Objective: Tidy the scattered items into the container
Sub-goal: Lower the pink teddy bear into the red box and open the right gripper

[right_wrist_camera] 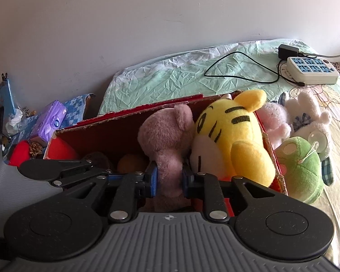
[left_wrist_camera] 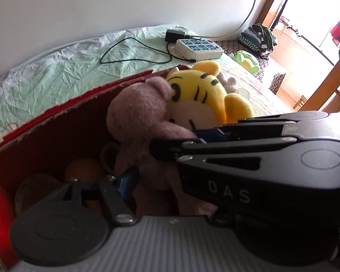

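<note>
Right gripper [right_wrist_camera: 168, 179] jaws pinch a fuzzy mauve bear [right_wrist_camera: 167, 136]; left gripper [left_wrist_camera: 145, 163] jaws loosely flank it.

The bear [right_wrist_camera: 167, 140] is dusty pink. The tiger [right_wrist_camera: 235, 136] is yellow with black stripes and a white face. The box [right_wrist_camera: 124, 133] is red and brown. The frog [right_wrist_camera: 301, 170] is green. The bunny [right_wrist_camera: 310, 115] is white. The sheet [right_wrist_camera: 170, 77] is pale green. The tissue pack [right_wrist_camera: 49, 120] is purple.
</note>
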The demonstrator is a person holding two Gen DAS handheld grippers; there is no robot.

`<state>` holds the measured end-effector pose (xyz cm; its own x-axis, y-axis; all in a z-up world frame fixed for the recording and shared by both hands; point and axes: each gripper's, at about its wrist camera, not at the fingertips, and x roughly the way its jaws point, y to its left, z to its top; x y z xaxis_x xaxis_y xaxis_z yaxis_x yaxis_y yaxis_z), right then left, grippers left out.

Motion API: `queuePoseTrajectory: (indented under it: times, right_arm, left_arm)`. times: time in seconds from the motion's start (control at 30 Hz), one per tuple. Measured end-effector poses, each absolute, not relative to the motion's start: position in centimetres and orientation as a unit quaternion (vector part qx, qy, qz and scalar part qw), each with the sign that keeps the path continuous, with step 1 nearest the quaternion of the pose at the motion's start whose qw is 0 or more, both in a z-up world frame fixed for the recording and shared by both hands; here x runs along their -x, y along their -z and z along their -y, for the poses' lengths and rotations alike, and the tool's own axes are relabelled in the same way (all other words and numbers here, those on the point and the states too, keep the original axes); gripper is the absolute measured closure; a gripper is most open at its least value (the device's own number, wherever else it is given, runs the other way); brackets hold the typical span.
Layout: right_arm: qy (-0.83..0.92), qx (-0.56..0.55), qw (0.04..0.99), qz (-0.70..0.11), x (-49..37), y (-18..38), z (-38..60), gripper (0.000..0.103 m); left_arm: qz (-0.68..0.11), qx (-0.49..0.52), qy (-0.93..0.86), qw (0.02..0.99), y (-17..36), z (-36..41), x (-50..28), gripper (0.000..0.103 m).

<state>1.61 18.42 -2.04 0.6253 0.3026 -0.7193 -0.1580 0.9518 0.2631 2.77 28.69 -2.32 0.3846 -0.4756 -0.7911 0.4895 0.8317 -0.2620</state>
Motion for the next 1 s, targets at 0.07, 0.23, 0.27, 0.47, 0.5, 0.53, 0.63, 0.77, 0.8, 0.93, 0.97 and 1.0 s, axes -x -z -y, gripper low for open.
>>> queuePoseTrajectory:
  times: [0.07,0.23,0.27,0.47,0.5,0.53,0.63,0.77,0.8,0.93,0.97,1.0]
  right_arm:
    - [-0.127,-0.096,0.899,-0.408,-1.3,1.9,-18.2,0.077]
    - [-0.131,-0.098,0.915,-0.368,-0.6,0.5,-17.4,0.073]
    - [-0.132,-0.100,0.917,-0.364,-0.5,0.4,-17.3,0.073]
    - [-0.134,-0.101,0.913,-0.371,-0.9,1.1,-17.3,0.078]
    - [-0.132,-0.101,0.912,-0.374,-1.0,1.2,-17.3,0.080]
    - [-0.128,-0.102,0.911,-0.377,-1.0,1.4,-17.2,0.081]
    - [-0.128,-0.111,0.910,-0.378,-1.0,1.5,-16.9,0.081]
    - [-0.129,-0.110,0.913,-0.371,-0.8,1.2,-16.8,0.080]
    - [-0.130,-0.111,0.913,-0.370,-0.7,1.1,-16.7,0.080]
    - [-0.130,-0.108,0.916,-0.364,-0.6,0.9,-16.6,0.079]
    - [-0.132,-0.110,0.916,-0.362,-0.6,0.8,-16.6,0.079]
    - [-0.133,-0.110,0.917,-0.360,-0.5,0.7,-16.5,0.079]
  left_arm:
    - [-0.472,-0.003,0.293,0.831,2.2,-28.9,-2.6,0.038]
    - [-0.468,-0.003,0.296,0.832,1.8,-28.8,-2.0,0.036]
    - [-0.471,-0.004,0.294,0.832,1.9,-28.7,-2.1,0.036]
    - [-0.471,-0.019,0.288,0.834,2.1,-28.4,-1.8,0.036]
    - [-0.470,-0.018,0.288,0.834,2.1,-28.4,-1.7,0.036]
    - [-0.470,-0.016,0.288,0.834,2.1,-28.5,-1.6,0.036]
    - [-0.466,-0.008,0.287,0.837,2.0,-28.8,-1.5,0.032]
    - [-0.466,-0.008,0.282,0.839,1.7,-28.7,-1.5,0.029]
    - [-0.462,-0.009,0.281,0.841,1.5,-28.7,-1.3,0.029]
    - [-0.454,-0.014,0.273,0.848,1.0,-28.7,-1.2,0.026]
    - [-0.452,-0.013,0.270,0.850,0.8,-28.8,-1.1,0.025]
    - [-0.449,-0.012,0.268,0.853,0.7,-28.9,-1.1,0.025]
